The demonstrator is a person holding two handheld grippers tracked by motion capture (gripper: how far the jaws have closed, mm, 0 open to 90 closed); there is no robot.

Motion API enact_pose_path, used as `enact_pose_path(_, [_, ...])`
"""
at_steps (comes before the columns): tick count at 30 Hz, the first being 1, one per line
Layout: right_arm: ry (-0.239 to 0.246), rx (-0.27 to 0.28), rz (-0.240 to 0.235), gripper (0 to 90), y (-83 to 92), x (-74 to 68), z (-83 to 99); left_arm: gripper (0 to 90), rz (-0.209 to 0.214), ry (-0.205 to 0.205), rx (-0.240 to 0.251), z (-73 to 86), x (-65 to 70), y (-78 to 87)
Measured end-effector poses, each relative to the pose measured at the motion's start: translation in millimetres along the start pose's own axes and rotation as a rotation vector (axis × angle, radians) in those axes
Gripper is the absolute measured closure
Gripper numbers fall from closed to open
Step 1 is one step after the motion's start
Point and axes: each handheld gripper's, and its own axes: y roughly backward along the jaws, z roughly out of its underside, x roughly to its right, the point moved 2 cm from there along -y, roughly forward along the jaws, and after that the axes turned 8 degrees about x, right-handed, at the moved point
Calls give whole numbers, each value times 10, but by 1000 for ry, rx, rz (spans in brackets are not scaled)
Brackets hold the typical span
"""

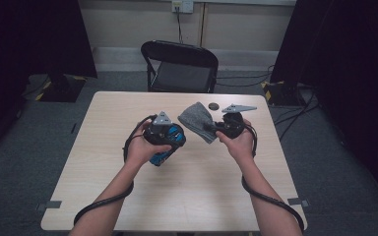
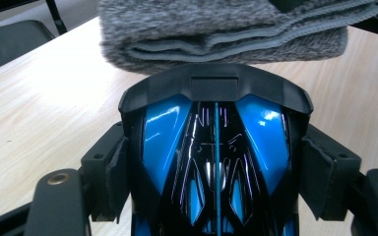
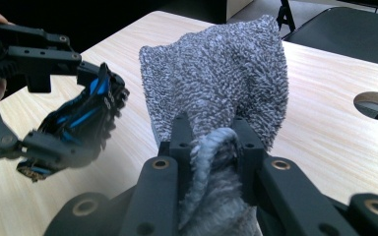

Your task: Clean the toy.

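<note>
My left gripper (image 1: 174, 133) is shut on a glossy blue and black plastic thing shaped like a toy car (image 1: 163, 156), held above the table's middle. In the left gripper view the pads (image 2: 118, 169) press on both flanks of the car (image 2: 167, 132). My right gripper (image 1: 210, 129) is shut on one end of a folded grey towel (image 1: 197, 118); the rest of the towel hangs free toward the left gripper. In the right gripper view the towel (image 3: 216, 73) rises from between the closed jaws of the right gripper (image 3: 211, 142), and the car (image 3: 86, 115) is just to its left.
The light wooden table (image 1: 128, 187) has a small round hole (image 1: 213, 105) near its far edge, behind the towel. A black folding chair (image 1: 179, 66) stands beyond the table. Dark curtains and stands flank both sides.
</note>
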Motion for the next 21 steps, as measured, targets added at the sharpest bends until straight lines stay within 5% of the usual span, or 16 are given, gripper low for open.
enact_pose_path(21, [29,-18,-43,755,-125,-153,-19,257,27,6,-12,17,74,-82])
